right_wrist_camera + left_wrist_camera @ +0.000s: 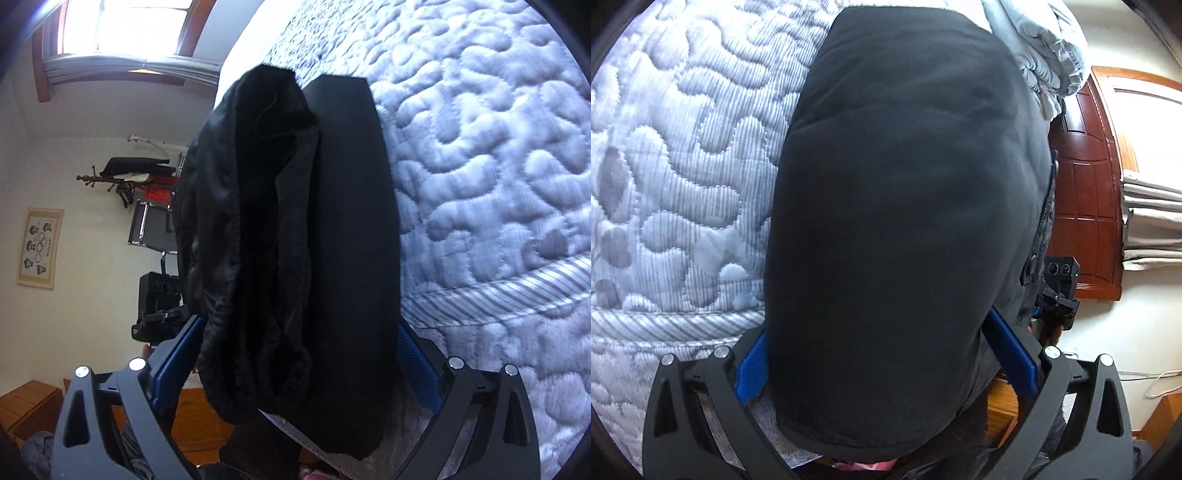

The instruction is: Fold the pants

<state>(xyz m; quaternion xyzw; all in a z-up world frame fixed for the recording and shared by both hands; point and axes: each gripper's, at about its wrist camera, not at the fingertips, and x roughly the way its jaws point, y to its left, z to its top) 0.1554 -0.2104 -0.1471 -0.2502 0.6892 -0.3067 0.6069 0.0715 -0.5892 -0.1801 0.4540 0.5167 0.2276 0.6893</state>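
Observation:
The black pants (905,221) fill the middle of the left wrist view, folded into a thick bundle and lifted at the bed's edge. My left gripper (886,354) is shut on the pants; its blue pads (1012,358) press on both sides of the cloth. In the right wrist view the pants (295,240) hang as a bunched roll with the waistband side toward the room. My right gripper (299,354) is shut on the pants, blue pads (177,358) on each side. The right gripper also shows in the left wrist view (1058,291) behind the cloth.
A quilted white-grey mattress (676,166) lies under and beside the pants. A grey duvet (1045,48) is bunched at the far end. A wooden door (1086,192), a coat rack (125,177) and wooden floor (199,417) are beyond the bed.

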